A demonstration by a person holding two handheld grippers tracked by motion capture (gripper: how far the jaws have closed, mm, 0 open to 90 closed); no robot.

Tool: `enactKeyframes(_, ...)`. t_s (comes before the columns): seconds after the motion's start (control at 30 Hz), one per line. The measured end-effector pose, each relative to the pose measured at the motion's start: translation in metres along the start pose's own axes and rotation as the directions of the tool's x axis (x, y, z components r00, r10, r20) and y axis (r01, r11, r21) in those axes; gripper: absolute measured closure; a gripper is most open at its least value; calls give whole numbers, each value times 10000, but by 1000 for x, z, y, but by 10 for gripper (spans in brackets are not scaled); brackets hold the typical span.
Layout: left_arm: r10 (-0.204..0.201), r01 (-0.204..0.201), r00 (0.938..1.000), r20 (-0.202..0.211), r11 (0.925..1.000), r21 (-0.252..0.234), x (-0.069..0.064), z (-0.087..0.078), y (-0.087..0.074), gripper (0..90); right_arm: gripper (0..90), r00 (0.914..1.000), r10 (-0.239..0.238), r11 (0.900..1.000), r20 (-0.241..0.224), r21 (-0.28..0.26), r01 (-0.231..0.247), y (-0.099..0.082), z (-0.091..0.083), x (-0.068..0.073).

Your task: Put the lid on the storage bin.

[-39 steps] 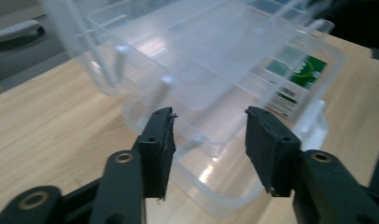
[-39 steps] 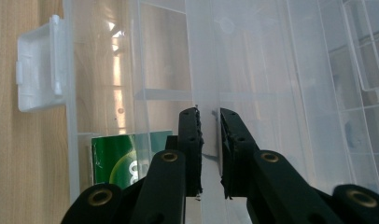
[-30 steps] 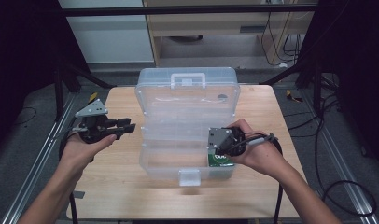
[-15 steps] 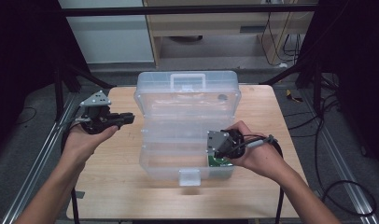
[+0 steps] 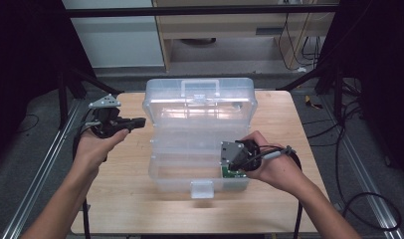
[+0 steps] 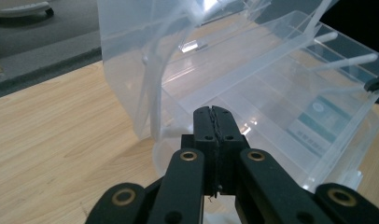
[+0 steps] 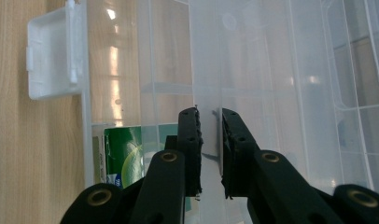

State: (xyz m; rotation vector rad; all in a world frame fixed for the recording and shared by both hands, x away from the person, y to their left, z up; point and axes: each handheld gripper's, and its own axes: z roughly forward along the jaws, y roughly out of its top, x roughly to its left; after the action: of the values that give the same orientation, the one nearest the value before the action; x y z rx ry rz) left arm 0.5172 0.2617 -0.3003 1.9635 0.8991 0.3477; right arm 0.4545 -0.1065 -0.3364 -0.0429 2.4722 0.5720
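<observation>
Left tool [image 5: 138, 121] shifted left, closed empty; right tool [image 5: 229, 162] pinches box [image 5: 200, 107] wall.

No legible text, green-and-white packet [image 7: 124, 158] in the clear box [image 5: 200, 134] carries print too small and blurred to read

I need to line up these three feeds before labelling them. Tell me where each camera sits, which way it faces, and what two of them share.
High view: fixed above the person's side, facing forward and down on the wooden table; both forearms, left tongs and right tongs show.
Left gripper view: rides the left tongs, facing along its shut jaws toward the clear plastic box.
Right gripper view: rides the right tongs, facing down into the box, jaws on a clear tray wall.
Shared: both gripper views show the green packet in the box.
</observation>
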Motion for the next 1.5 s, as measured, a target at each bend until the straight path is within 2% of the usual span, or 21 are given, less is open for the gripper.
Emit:
enactKeyframes(0.2, -163, 162, 9998, 92, 9998, 74, 1, 5, 0, 897, 794, 10000, -43, 10000, -15, -24, 43, -1, 0, 3)
enactKeyframes(0.33, -383, 386, 9988, 294, 9992, -86, 1, 5, -1, 897, 793, 10000, -18, 10000, -67, -69, 18, -2, 1, 5)
enactKeyframes(0.93, -485, 486, 9979, 425, 9988, -5, -5, 2, -12, 897, 804, 9996, -156, 9999, -238, 49, 157, -3, 1, 12)
enactKeyframes(1.37, -611, 618, 9964, 594, 9980, -94, -7, 3, -24, 897, 790, 9994, 85, 10000, -332, -21, -86, -5, 2, 16)
enactKeyframes(1.5, -612, 620, 9964, 595, 9980, -119, -8, 2, -27, 897, 720, 9971, 688, 9961, -330, -523, -704, -7, -1, 15)
